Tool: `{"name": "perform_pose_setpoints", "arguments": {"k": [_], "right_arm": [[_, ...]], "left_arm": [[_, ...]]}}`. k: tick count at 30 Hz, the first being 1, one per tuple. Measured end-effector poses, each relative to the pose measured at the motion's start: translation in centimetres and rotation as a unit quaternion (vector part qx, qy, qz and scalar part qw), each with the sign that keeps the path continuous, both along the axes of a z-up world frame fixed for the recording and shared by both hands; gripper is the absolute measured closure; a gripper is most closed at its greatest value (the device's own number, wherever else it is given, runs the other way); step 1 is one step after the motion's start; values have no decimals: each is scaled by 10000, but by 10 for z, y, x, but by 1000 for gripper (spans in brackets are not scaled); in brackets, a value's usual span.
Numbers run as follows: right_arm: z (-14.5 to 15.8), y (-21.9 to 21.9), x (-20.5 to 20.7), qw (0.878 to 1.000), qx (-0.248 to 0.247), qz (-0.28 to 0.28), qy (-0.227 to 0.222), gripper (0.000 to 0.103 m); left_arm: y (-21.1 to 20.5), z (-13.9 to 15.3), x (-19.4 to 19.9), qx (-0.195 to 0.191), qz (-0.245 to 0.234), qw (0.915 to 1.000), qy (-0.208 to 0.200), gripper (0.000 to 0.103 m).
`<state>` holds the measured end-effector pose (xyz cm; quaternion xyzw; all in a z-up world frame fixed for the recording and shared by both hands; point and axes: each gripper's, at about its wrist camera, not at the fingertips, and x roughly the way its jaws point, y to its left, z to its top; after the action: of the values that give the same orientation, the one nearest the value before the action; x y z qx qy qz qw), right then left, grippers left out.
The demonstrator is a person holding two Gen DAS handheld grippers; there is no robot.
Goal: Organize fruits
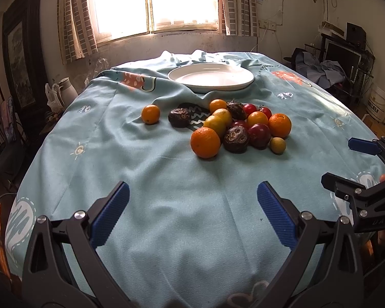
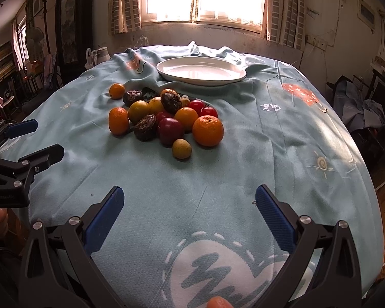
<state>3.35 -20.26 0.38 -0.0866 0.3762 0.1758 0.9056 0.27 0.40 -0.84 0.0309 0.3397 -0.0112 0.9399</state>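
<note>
**Waiting to sort the fruit**

Hovering low over the near table edge, the left gripper (image 1: 192, 215) and right gripper (image 2: 190, 215) both stand wide apart and hold nothing. The fruit pile (image 1: 241, 125) lies mid-table, with the empty white plate (image 1: 210, 77) just behind, probably its destination. A wrinkled blue tablecloth (image 1: 146, 179) covers the table; a bright window (image 1: 156, 0) is beyond.

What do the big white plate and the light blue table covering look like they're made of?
The round white plate looks like glazed ceramic or porcelain, perhaps melamine: its smooth surface shines with window glare. The light blue printed tablecloth looks like soft matte woven fabric: it wrinkles and bunches in folds near the plate.
</note>
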Motion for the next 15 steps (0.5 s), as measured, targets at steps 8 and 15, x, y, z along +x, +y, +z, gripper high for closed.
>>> {"name": "perform_pose_setpoints", "arguments": {"k": [8, 15], "right_arm": [[-1, 0, 1, 10000, -10, -16, 41, 1], [-2, 0, 2, 10000, -26, -26, 54, 1]], "left_arm": [[1, -1, 0, 1, 9, 10000, 11, 2], [3, -2, 0, 0, 16, 10000, 24, 2]]}}
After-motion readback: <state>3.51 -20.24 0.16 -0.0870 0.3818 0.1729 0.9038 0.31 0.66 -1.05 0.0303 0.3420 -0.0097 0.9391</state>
